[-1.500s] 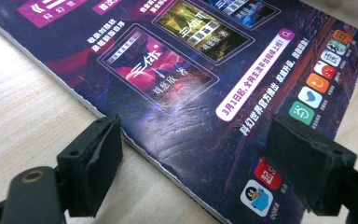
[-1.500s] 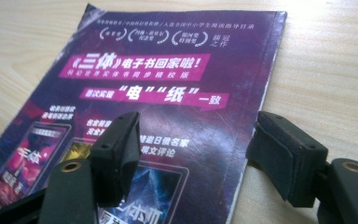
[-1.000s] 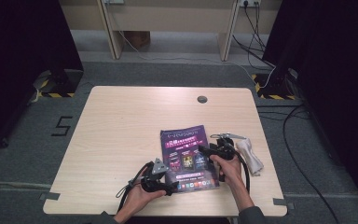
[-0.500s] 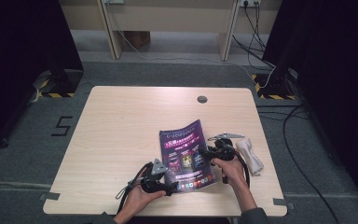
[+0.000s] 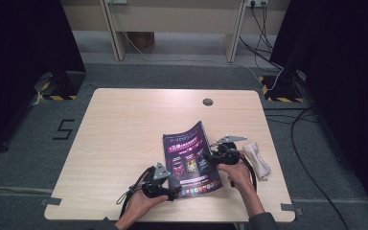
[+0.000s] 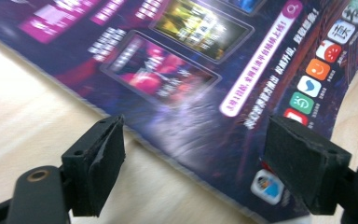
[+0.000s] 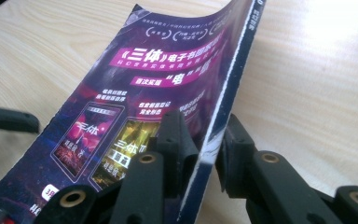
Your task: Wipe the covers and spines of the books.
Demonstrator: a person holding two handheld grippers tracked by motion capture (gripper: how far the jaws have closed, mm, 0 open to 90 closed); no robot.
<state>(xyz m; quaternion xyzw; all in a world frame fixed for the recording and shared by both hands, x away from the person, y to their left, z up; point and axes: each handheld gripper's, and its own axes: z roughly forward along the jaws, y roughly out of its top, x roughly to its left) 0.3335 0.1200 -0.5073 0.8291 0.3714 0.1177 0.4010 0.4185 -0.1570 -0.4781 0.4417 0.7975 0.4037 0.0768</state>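
Magazine [image 5: 190, 158] edge lifted higher, clamped in right gripper [image 5: 219, 158].

High view looks down over the table [image 5: 124, 143]; both gripper views sit close, sharing the magazine [image 5: 190, 158] near its front edge.

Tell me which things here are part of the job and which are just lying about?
In use:
- magazine, its right edge lifted
- right claw, pinching that edge
- left claw, open at the near left corner

Lying about:
- white cloth, right of the magazine
- table
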